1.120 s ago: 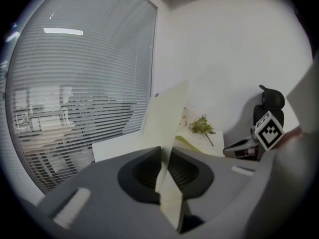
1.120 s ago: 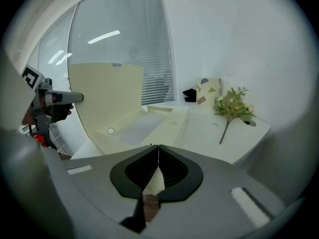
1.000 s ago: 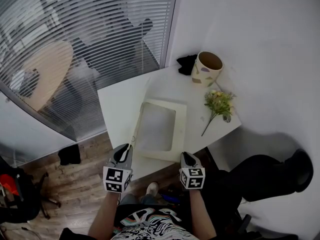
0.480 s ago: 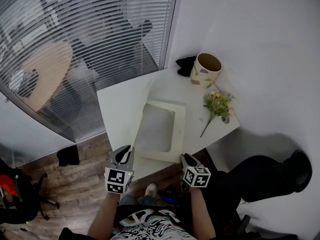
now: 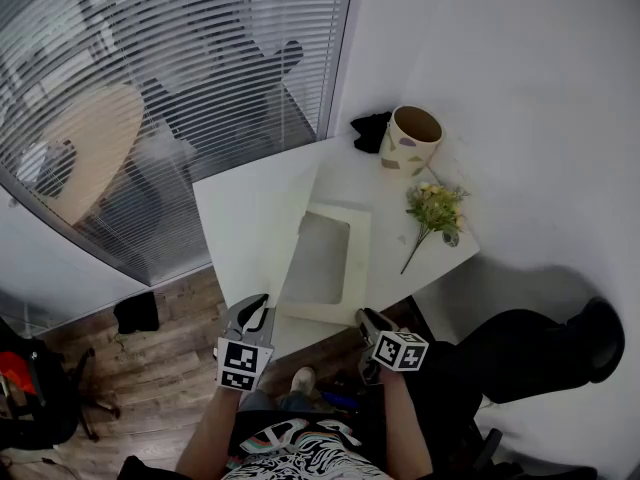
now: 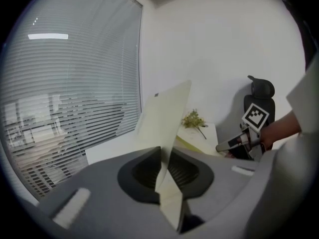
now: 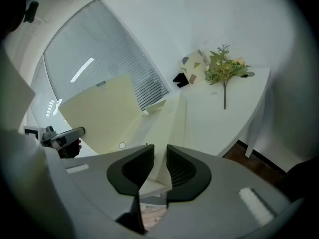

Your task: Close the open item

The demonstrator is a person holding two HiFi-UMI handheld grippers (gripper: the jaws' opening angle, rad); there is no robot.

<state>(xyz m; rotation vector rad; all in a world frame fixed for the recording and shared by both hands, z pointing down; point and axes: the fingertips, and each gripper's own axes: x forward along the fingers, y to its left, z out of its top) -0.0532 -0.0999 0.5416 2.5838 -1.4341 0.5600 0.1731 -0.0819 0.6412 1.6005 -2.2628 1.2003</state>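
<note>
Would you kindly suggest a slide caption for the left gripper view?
Left tool pinches the raised cream lid; flowers lie on the table beyond.

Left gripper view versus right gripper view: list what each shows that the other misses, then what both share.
Only the left gripper view: the right gripper, a black chair behind it, and the cream cover edge-on, clamped in its own jaws. Only the right gripper view: the patterned cup, a black item beside it, the left gripper at the picture's left, and its own jaws slightly apart. Both: the flowers, white table, window blinds and raised cover.
</note>
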